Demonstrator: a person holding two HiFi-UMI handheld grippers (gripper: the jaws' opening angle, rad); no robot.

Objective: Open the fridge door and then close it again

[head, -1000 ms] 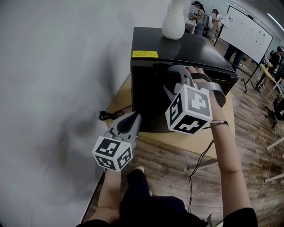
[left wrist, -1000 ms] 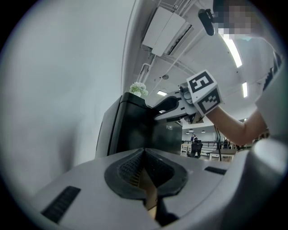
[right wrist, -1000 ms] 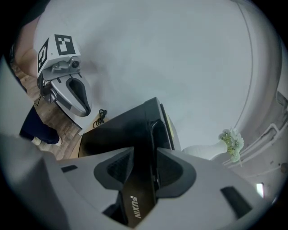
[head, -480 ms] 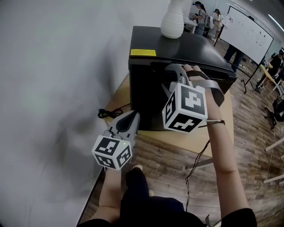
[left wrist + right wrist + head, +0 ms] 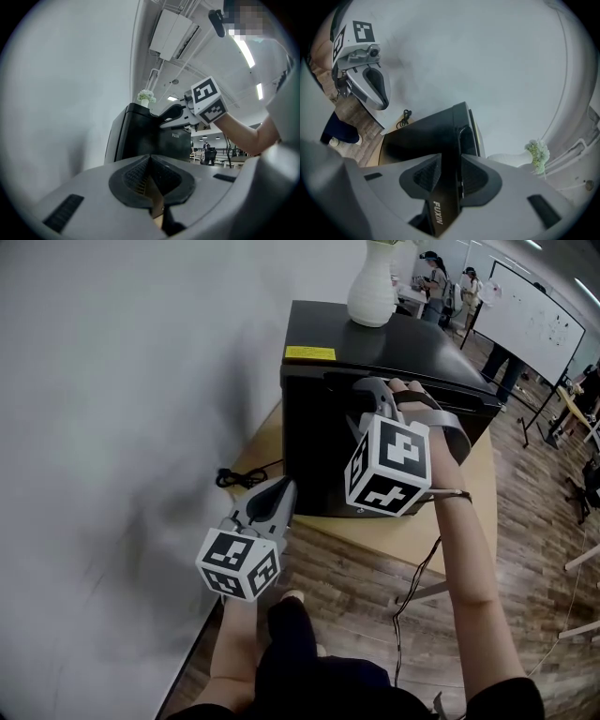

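Fridge door [image 5: 319,451]: apparently not yet opened, grasp under way; both opening and closing remain.
White wall [image 5: 112,427] close left; black fridge [image 5: 403,343] on table [image 5: 375,532]; free floor near and right for swing. Right gripper [image 5: 373,395] jaws closing on door's top edge. Left gripper [image 5: 277,491] clenched, empty, low left.

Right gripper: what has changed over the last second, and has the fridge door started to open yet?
The right gripper is closing its jaws on the top edge of the fridge door, which stands between its pads. Nothing else visibly changed: the door is still shut, the left gripper hangs low by the wall, jaws together, and the vase stands on the fridge.
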